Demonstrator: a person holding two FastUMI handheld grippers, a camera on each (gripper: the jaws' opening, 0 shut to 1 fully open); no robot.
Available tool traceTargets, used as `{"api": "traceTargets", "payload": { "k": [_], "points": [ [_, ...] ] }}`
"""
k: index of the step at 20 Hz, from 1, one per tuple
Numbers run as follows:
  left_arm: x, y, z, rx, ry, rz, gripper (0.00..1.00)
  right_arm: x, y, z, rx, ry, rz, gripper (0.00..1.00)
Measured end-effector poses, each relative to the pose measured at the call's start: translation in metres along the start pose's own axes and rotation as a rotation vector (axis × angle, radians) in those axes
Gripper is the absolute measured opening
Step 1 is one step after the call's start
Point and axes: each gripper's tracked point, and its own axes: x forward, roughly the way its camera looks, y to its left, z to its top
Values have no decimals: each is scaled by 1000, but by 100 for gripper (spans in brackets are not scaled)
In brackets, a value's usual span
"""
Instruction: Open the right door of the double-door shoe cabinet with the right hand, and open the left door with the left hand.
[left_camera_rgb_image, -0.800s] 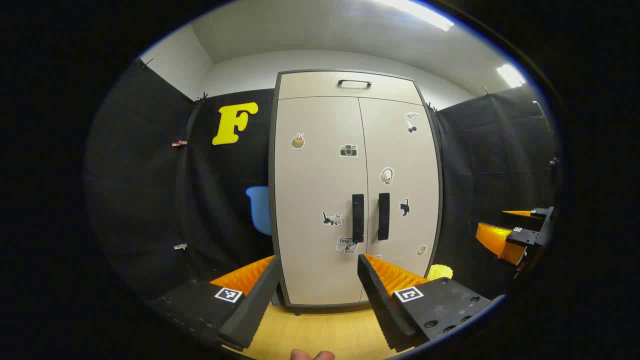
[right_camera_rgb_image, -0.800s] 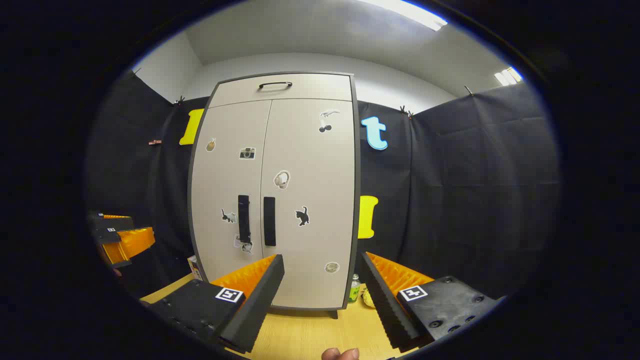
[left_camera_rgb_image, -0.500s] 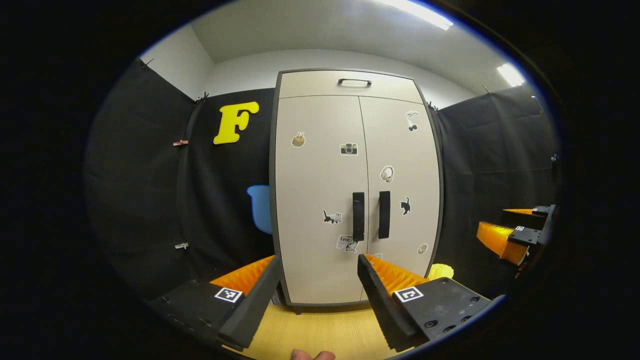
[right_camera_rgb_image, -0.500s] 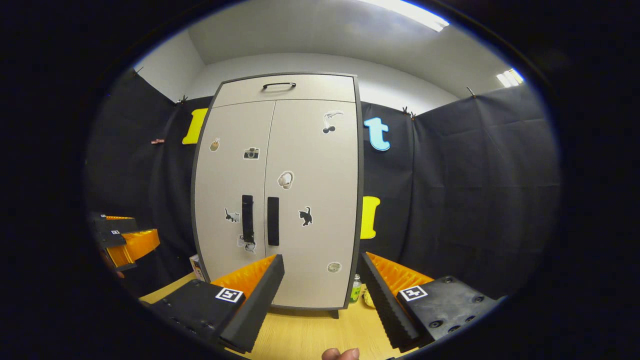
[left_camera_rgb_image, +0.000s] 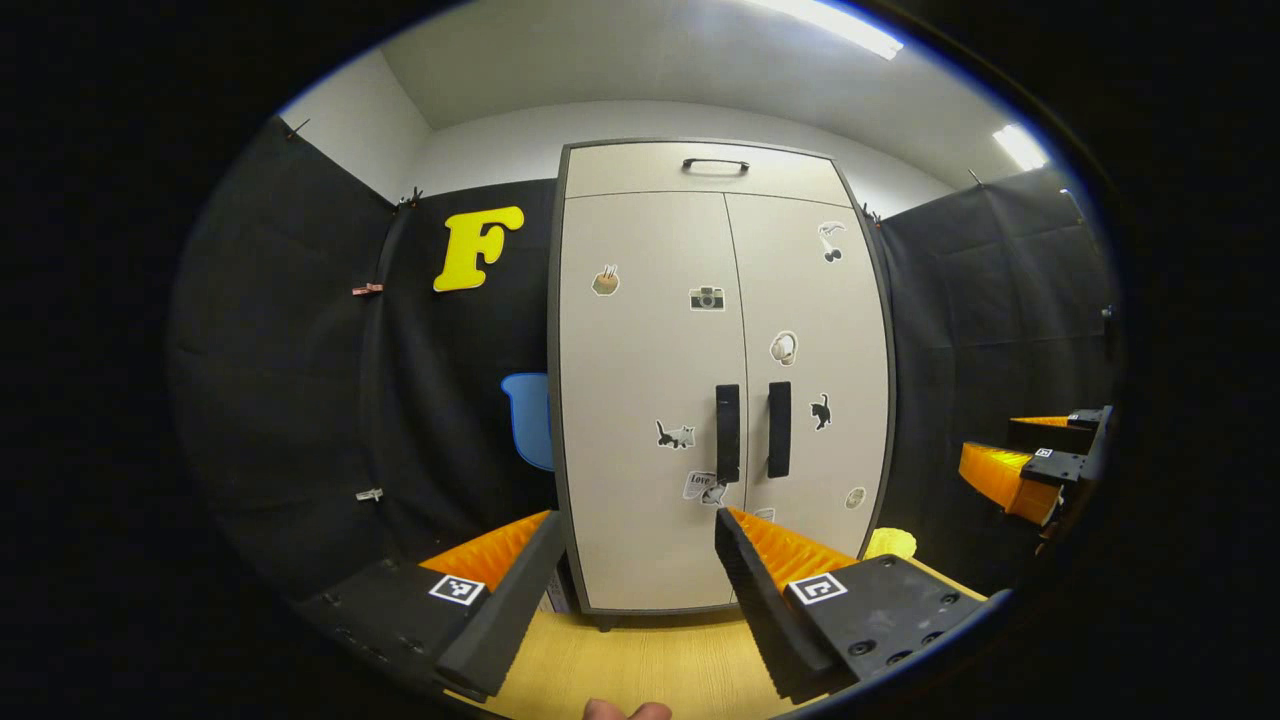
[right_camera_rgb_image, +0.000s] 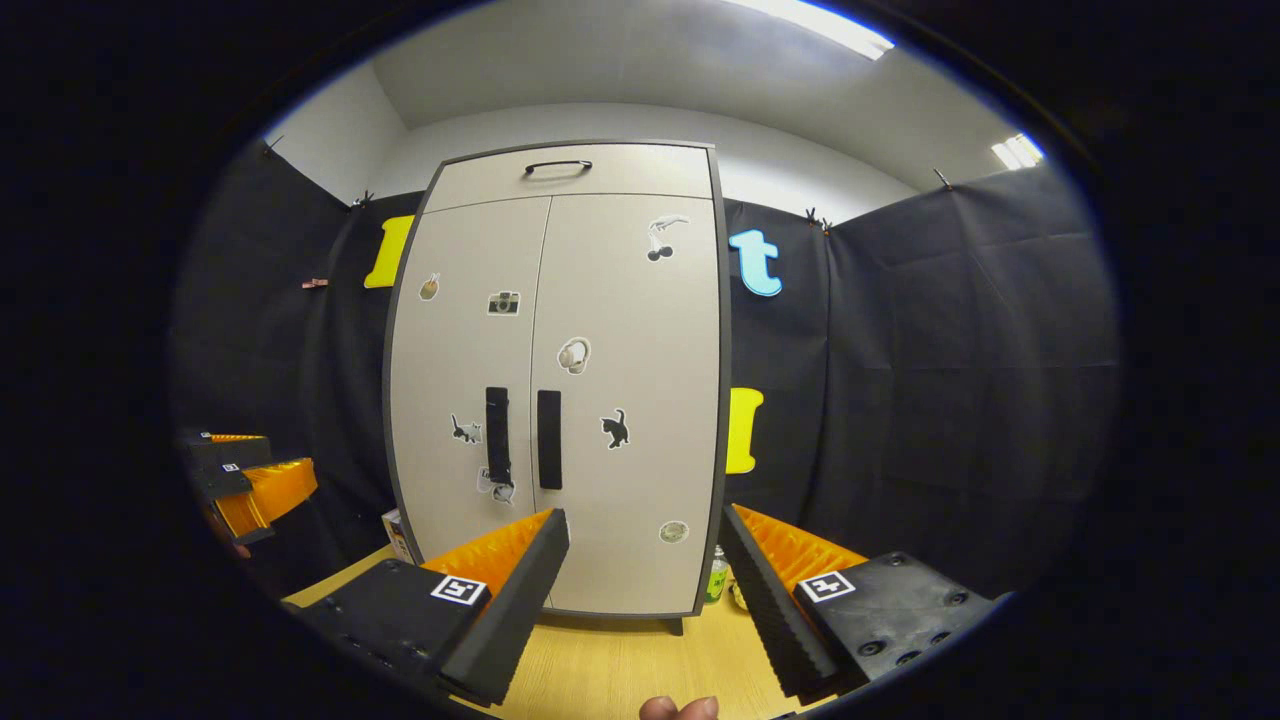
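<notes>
The double-door shoe cabinet (left_camera_rgb_image: 720, 380) stands upright on the wooden floor (left_camera_rgb_image: 640, 665), straight ahead of the left gripper (left_camera_rgb_image: 630, 590) and ahead and a little to the left of the right gripper (right_camera_rgb_image: 640, 590). Both doors are closed. The left door's black handle (left_camera_rgb_image: 728, 433) and the right door's black handle (left_camera_rgb_image: 779, 428) hang side by side along the middle seam, above and beyond the left gripper's fingertips. In the right gripper view the same right-door handle (right_camera_rgb_image: 548, 439) sits up and left of that gripper's spread fingers. Small stickers dot both doors, and a flap panel with a curved handle (left_camera_rgb_image: 715, 163) tops the cabinet. Each gripper is spread wide with nothing between its fingers, well apart from the cabinet. Just past the right gripper, by the cabinet's right foot, stands what seems to be a small green bottle (right_camera_rgb_image: 716, 575).
</notes>
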Motion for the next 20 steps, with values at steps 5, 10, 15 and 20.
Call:
{"api": "traceTargets", "payload": {
  "k": [5,10,15,20],
  "points": [
    [2,4,-1,-2,1,7,95,3,2,-2,-2,2,1,97],
    [1,3,-2,9,-5,5,95,4,3,-2,-2,6,2,97],
    [-1,2,-3,16,-4,2,95,9,11,-2,25,16,19,97],
    [0,7,-8,29,-1,9,95,25,25,7,50,3,47,97]
  ]
}}
